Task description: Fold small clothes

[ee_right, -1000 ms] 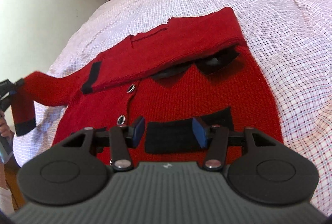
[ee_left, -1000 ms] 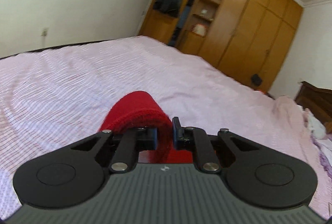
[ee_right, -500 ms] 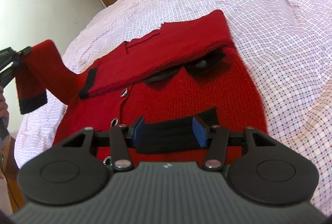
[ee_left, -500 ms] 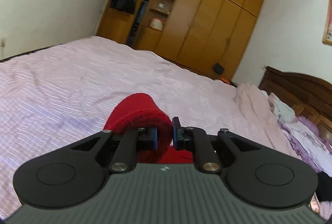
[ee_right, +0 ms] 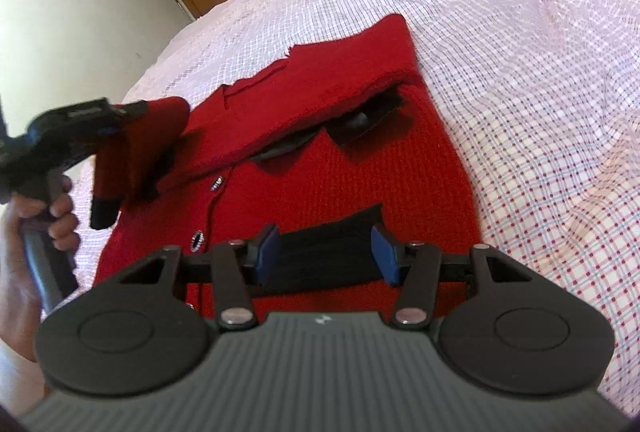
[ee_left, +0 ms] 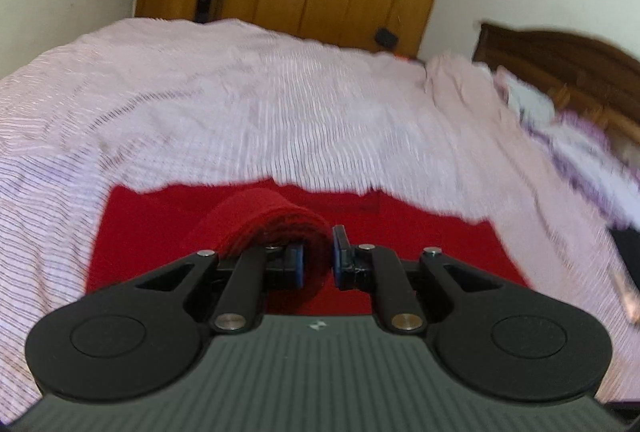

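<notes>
One red knitted cardigan with black trim (ee_right: 352, 167) lies flat on the pink checked bedsheet (ee_right: 520, 51), its far sleeve already folded across the chest. Left gripper (ee_left: 318, 264), clamped on the near red sleeve (ee_right: 132, 147), hangs over the cardigan's left edge. Right gripper (ee_right: 326, 252) hovers half-open, empty, above the cardigan's black pocket band (ee_right: 324, 252).

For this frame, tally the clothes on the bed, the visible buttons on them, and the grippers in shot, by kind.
Red knitted cardigan with black trim: 1
Dark oval buttons with sparkly rims: 2, upper, lower
Black two-finger grippers: 2, left gripper, right gripper
Total: 5
</notes>
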